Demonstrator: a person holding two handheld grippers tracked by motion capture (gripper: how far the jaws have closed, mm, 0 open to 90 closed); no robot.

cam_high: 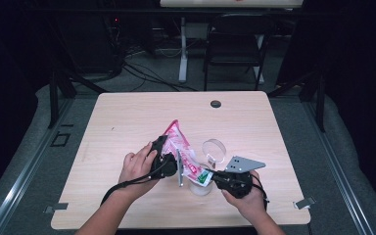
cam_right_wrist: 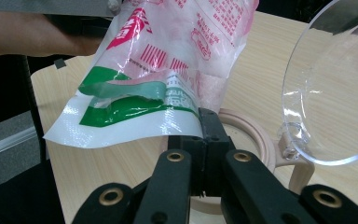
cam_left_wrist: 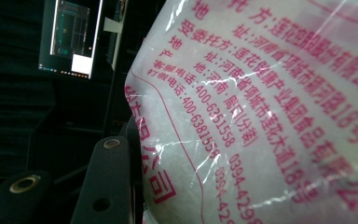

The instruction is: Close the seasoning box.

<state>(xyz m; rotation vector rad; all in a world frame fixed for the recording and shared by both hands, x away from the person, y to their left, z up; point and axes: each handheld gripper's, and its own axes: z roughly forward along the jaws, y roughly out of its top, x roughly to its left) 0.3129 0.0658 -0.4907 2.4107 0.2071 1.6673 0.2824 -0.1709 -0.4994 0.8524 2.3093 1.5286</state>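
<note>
A pink-and-white plastic bag [cam_high: 178, 139] of white grains, printed in red, hangs tilted over the table between both grippers. My left gripper [cam_high: 164, 147] holds its upper body; in the left gripper view the bag [cam_left_wrist: 261, 116] presses against the one black finger [cam_left_wrist: 105, 186] that shows. My right gripper [cam_high: 209, 176] is shut on the bag's lower green-printed corner [cam_right_wrist: 135, 112], with its jaws [cam_right_wrist: 208, 122] pinched together. Just under that corner stands a beige jar [cam_high: 200, 187] whose rim [cam_right_wrist: 261, 144] is uncovered. Its clear hinged lid [cam_high: 214, 148] [cam_right_wrist: 335, 93] is flipped up.
The wooden table [cam_high: 127, 117] has a dark cable hole [cam_high: 216, 104] near its far edge. A black folding chair [cam_high: 235, 44] and cables stand on the floor beyond. A lit monitor [cam_left_wrist: 70, 35] glows in the dark background.
</note>
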